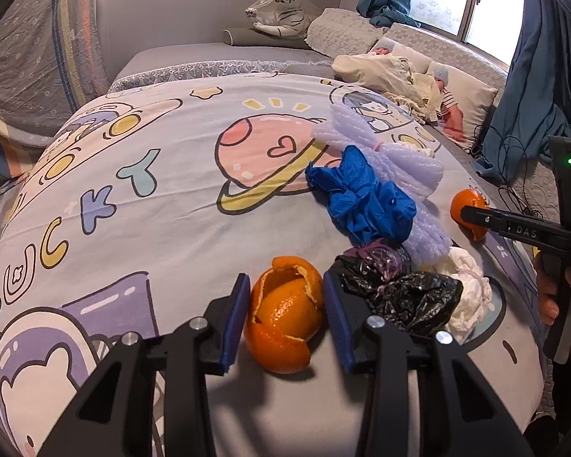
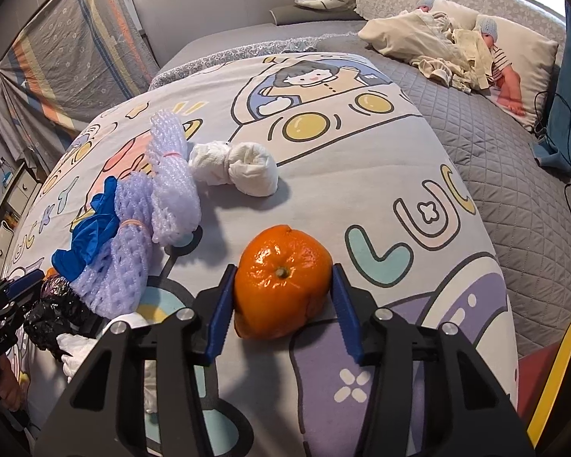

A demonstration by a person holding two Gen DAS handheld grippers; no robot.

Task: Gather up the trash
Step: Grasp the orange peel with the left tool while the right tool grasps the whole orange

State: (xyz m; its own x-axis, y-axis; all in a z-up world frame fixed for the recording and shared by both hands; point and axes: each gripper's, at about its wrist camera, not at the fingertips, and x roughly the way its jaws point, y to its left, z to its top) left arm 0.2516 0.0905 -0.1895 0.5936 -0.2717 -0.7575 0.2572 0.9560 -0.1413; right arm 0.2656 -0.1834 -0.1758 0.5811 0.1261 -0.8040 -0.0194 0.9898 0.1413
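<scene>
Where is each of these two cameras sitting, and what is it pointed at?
Left wrist: on the left gripper, looking down along its fingers at a torn orange peel; a hand shows at right.
Right wrist: on the right gripper, looking down at a whole-looking orange peel.
Shared: the bedspread, blue glove, purple foam netting.

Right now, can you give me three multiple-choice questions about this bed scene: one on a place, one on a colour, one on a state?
1. Where does the blue glove lie? A on a pillow; B against the purple foam net; C on the floor.
2. Which colour are the pads of the left gripper? A blue; B red; C green.
3. How is the orange peel between them? A torn open; B flat; C bagged.
Answers: B, it touches the net; A, both are blue; A, its inside shows.
</scene>
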